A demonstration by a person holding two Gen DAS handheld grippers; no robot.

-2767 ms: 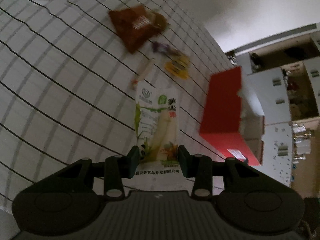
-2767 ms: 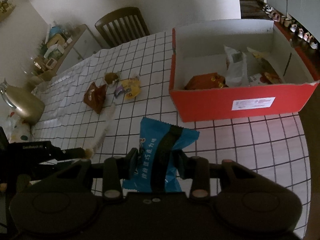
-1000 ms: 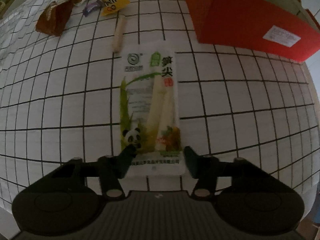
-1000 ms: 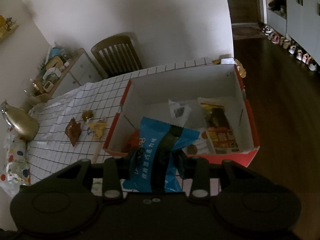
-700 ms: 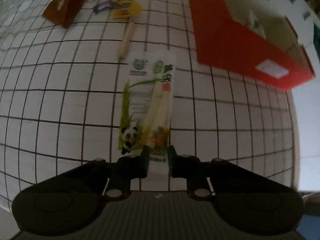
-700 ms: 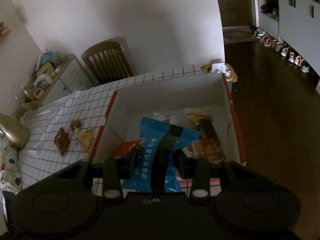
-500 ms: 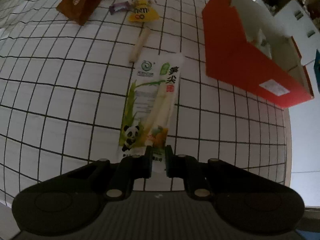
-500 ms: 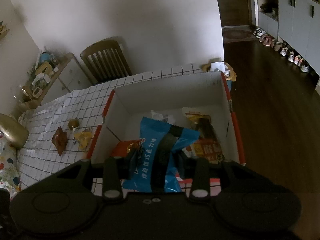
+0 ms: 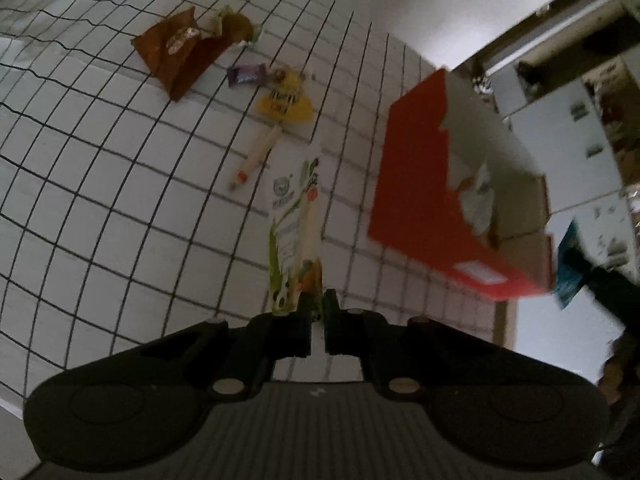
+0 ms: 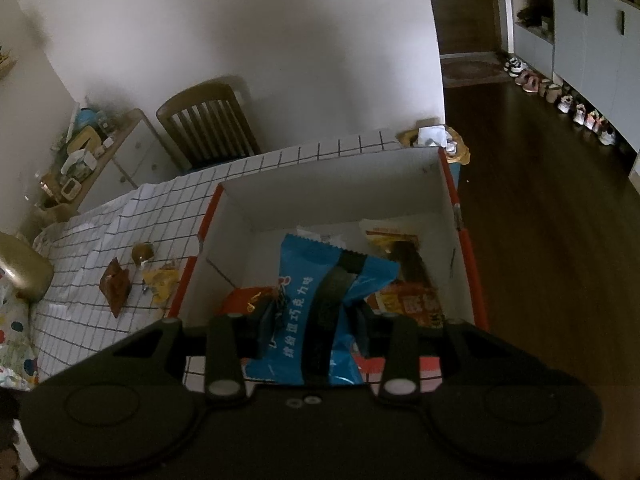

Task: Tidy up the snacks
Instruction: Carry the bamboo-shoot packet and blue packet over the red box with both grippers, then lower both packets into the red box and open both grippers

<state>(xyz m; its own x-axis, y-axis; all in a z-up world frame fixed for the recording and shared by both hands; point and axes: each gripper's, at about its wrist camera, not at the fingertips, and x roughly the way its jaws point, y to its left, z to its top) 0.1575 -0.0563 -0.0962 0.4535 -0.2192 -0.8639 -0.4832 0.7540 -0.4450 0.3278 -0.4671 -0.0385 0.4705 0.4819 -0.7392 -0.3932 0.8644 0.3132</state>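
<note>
Your left tool (image 9: 318, 306) pinches the bamboo-shoot packet (image 9: 296, 232) by its end, above the worktop (image 9: 100, 184). Your right tool (image 10: 310, 320) grips the blue packet (image 10: 320, 300) over the red box (image 10: 332, 196).

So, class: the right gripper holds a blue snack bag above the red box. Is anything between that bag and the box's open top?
Nothing visible blocks it. The blue snack bag hangs in the right gripper over the open red box, which holds other snacks but still shows bare floor.
</note>
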